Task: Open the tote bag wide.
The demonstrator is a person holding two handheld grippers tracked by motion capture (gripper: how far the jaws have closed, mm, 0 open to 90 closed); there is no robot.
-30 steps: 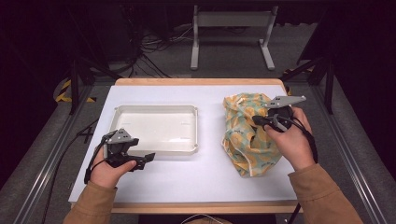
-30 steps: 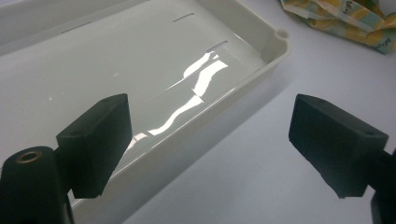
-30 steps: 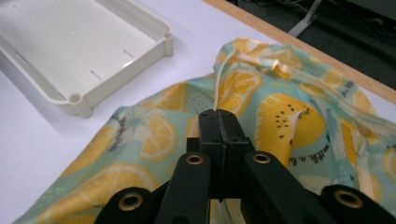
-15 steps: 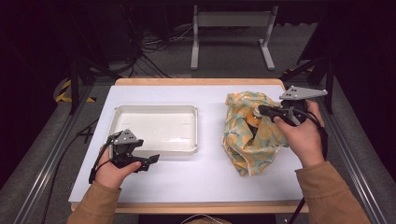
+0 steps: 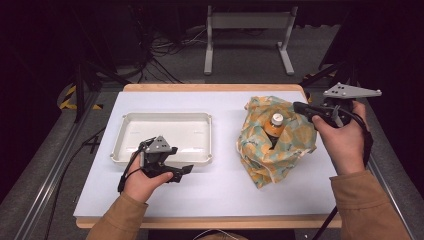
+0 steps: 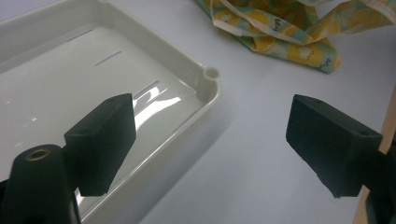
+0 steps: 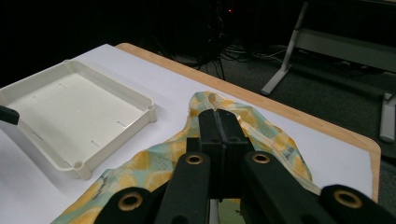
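A yellow and teal lemon-print cloth (image 5: 290,145) lies bunched on the right of the white table top (image 5: 225,190). An orange bottle with a white cap (image 5: 275,127) stands in its opened folds. My right gripper (image 5: 296,106) is raised over the cloth's right side, its jaws shut, and the cloth (image 7: 154,163) rises in a peak to the tips of my right gripper (image 7: 218,116). My left gripper (image 5: 187,170) hovers at the front edge of the empty white tray (image 5: 165,116). In the left gripper view my left gripper (image 6: 210,140) stands open with nothing between the jaws, with the tray corner (image 6: 210,79) and cloth (image 6: 280,32) beyond.
The tray (image 7: 107,70) takes up the table's left half. A wooden rim (image 5: 210,87) borders the table. A grey metal stand (image 5: 247,30) and cables (image 5: 155,50) are on the dark floor behind.
My right gripper has risen and drawn back to the right, pulling the cloth's edge up so the bottle now shows. My left gripper has slid right along the tray's front.
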